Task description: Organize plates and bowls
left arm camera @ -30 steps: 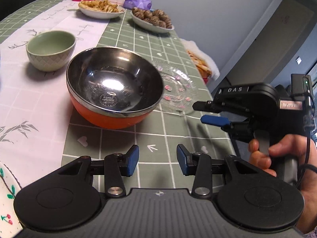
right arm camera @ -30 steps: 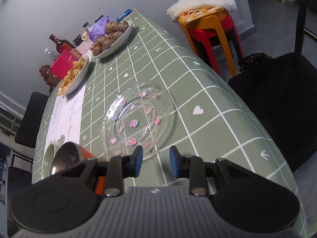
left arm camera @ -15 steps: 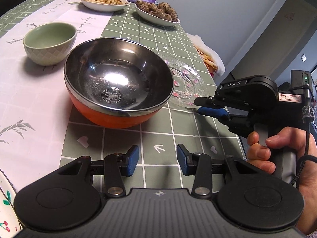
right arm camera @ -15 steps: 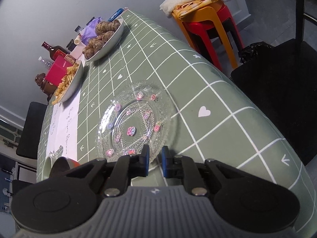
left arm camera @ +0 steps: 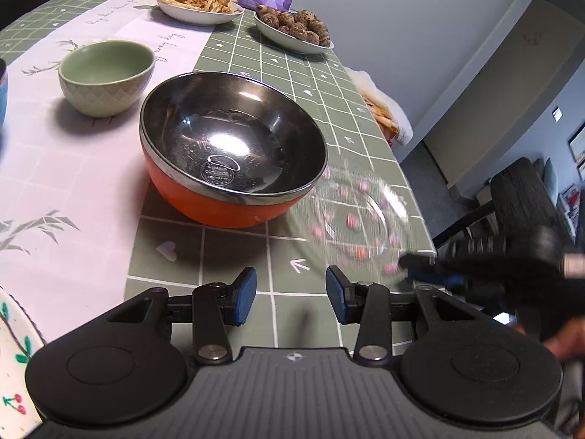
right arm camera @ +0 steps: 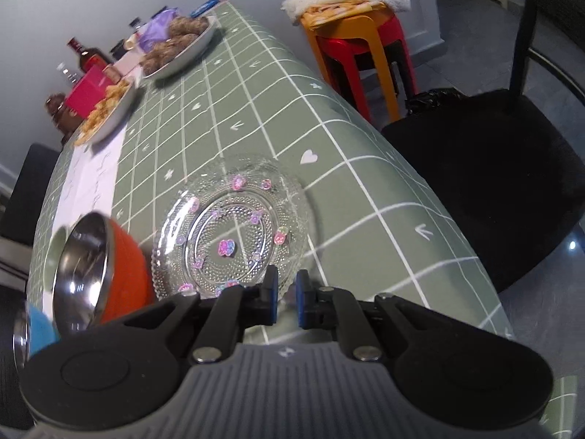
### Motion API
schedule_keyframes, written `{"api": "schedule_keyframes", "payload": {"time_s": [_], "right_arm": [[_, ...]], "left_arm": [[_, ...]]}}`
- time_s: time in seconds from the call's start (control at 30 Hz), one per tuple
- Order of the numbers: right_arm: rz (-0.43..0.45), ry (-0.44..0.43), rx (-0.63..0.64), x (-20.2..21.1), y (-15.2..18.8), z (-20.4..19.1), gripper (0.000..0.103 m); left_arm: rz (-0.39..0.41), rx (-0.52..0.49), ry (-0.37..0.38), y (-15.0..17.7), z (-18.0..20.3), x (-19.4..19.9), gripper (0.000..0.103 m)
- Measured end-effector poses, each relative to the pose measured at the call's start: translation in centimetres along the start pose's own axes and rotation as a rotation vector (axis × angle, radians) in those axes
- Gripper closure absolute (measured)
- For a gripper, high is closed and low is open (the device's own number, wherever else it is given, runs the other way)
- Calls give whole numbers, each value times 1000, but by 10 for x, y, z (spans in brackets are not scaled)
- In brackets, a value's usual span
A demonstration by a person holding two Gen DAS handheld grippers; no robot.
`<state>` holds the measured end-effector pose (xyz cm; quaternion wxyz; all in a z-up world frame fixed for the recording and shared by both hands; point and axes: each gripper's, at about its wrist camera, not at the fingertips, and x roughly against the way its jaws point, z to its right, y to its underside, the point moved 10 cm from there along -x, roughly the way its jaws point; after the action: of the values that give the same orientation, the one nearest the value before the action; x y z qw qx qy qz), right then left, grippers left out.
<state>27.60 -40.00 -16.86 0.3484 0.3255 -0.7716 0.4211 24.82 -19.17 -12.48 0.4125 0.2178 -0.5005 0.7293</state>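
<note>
Green checked tablecloth (right arm camera: 256, 84) covers the table under a clear glass plate (right arm camera: 234, 226) dotted with pink flowers. At the plate's near rim the right gripper (right arm camera: 287, 298) has just been closing and pinches the rim between its blue pads. Just left of the plate, rims nearly touching, stands an orange steel-lined bowl (left arm camera: 230, 153). Beyond that bowl sits a green bowl (left arm camera: 106, 77). The left gripper (left arm camera: 290, 294) hangs half open and empty, near the plate.
</note>
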Motion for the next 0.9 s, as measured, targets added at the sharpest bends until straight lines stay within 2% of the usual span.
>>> {"api": "schedule_keyframes", "payload": {"time_s": [0.13,0.2,0.27,0.33,0.37,0.43,0.57,0.73,0.83,0.9], "right_arm": [[-28,11,43,12,15,8,96],[-29,18,94,16,19,9,96],[-10,25,93,19,18,13,89],[18,-13,66,21,9,15,86],[34,-26,46,22,4,18,79],[63,-47,10,21,-5,22,78],[91,-75,-25,15,-14,27,78],[90,-79,-11,5,-13,26,78],[94,-83,10,1,-12,26,80],[95,-84,18,0,-12,25,83]], "left_arm": [[1,44,6,-1,-2,-4,55],[7,54,-15,-2,-4,-8,55],[22,58,-27,-2,-4,-10,55],[29,60,-22,-3,-3,-14,55],[36,60,-22,-4,-3,-16,55],[51,59,-32,-5,-3,-20,56],[71,45,-37,-8,2,-27,61],[80,11,-51,-9,8,-32,74],[86,-32,-65,-8,12,-35,83],[92,-46,-68,-8,13,-36,84]]}}
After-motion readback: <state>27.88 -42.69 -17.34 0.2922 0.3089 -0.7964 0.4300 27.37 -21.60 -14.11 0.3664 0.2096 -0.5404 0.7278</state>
